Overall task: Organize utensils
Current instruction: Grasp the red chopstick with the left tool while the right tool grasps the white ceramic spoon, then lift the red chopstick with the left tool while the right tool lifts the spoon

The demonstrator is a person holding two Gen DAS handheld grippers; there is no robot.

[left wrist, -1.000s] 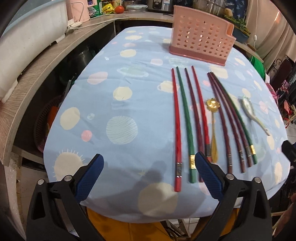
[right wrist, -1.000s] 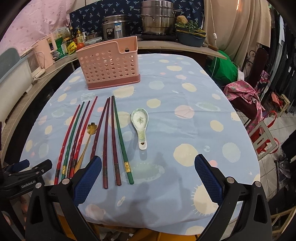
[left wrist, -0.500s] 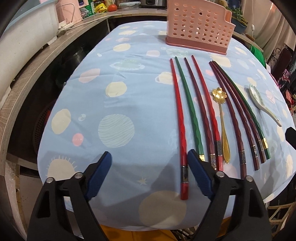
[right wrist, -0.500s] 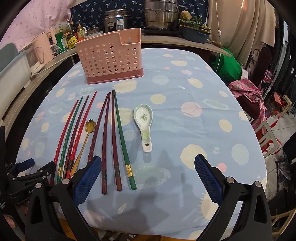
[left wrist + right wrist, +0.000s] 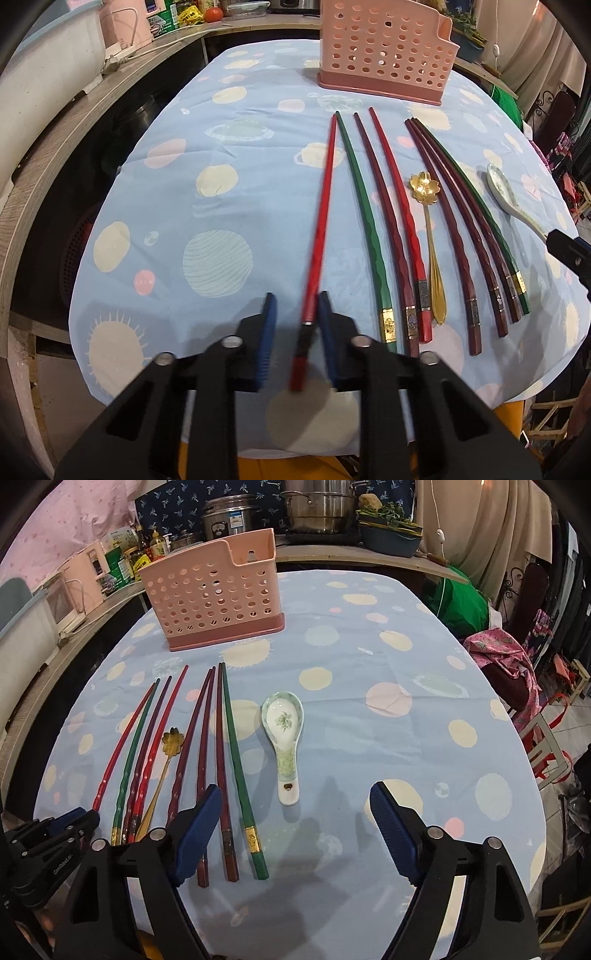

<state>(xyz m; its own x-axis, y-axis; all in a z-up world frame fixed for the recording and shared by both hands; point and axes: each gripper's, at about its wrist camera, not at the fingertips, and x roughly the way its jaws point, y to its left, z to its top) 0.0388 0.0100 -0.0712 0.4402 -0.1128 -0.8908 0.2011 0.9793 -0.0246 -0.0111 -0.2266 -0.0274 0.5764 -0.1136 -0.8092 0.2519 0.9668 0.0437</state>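
Looking through the left wrist view first, the left hand-held gripper (image 5: 293, 325) has its blue pads pulled in close around the thick end of the red chopstick (image 5: 322, 218). One pad looks to be touching it, but a small gap shows on the other side, so I cannot tell if the grip is tight yet. The red chopstick is the outermost stick in the row. Beside it lie a green chopstick (image 5: 364, 206), more dark red sticks, a gold flower spoon (image 5: 428, 206) and a white spoon (image 5: 509, 195) at the far side. The pink basket (image 5: 384, 51) stands at the far end of the bench, and nothing pokes out of its top.

From the right wrist view, the right hand-held gripper (image 5: 295, 830) is spread wide and holds nothing. It hangs over the near ends of the sticks. The white spoon (image 5: 283, 731) lies just ahead of it, between the pads.

I think the job has only just begun. Every stick and spoon lies on the bench, so all of them are left to put in the basket.

A blue cloth (image 5: 369, 672) with pale dots covers the bench. Pots, bottles and a rice cooker (image 5: 231, 517) sit on a counter behind it.
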